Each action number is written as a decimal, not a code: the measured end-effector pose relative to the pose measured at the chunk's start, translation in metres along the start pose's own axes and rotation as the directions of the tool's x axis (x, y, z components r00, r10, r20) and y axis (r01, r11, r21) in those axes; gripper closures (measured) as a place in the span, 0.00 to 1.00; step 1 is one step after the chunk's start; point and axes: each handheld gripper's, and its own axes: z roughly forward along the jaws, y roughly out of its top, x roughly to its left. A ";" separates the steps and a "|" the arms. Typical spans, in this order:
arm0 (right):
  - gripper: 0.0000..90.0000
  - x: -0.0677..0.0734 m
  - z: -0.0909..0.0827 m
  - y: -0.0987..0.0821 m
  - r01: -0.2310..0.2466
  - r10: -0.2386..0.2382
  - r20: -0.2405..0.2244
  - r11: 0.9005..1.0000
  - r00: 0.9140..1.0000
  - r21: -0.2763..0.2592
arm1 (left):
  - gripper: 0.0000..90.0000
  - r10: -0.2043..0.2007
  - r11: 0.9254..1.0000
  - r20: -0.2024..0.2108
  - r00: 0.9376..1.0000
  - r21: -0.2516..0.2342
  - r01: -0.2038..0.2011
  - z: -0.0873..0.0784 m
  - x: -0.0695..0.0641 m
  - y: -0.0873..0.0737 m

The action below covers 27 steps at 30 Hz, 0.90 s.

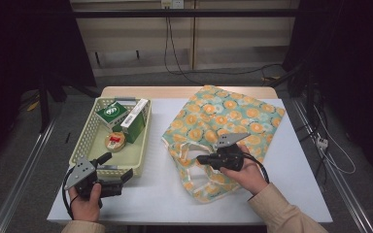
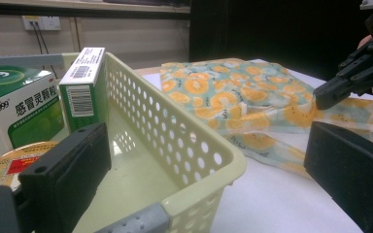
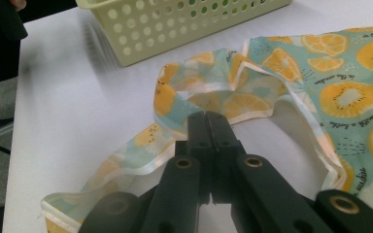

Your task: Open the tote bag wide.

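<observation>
Right gripper (image 1: 200, 158) jaws clenched together at the fruit-print bag's (image 1: 223, 121) handle edge, whether pinching fabric unclear, bag flat on white table (image 1: 160, 189), left gripper (image 1: 119, 167) released, straddling cream basket's (image 1: 85, 141) near rim, basket holding green boxes (image 1: 124, 116) and round tin (image 1: 115, 141), both hands low, level.

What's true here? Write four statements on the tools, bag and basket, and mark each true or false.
1. The right tool is shut on the bag at its edge. True.
2. The basket is empty. False: it holds two green boxes and a round tin.
3. The left tool stands open at the basket's near corner. True.
4. The bag lies inside the basket. False: it lies on the table beside it.
</observation>
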 end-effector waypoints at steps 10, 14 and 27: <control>1.00 -0.007 -0.011 0.001 -0.015 0.016 0.024 0.999 1.000 -0.031 | 0.03 0.001 1.000 0.008 1.000 0.001 -0.001 0.003 -0.002 0.001; 1.00 -0.011 -0.017 0.002 -0.020 0.021 0.036 0.999 0.999 -0.042 | 0.03 0.001 1.000 0.012 1.000 0.005 -0.001 0.005 -0.003 0.001; 1.00 -0.024 -0.029 -0.001 -0.046 0.051 0.080 0.997 0.996 -0.062 | 0.03 0.009 1.000 0.025 1.000 -0.001 -0.009 0.010 -0.002 0.004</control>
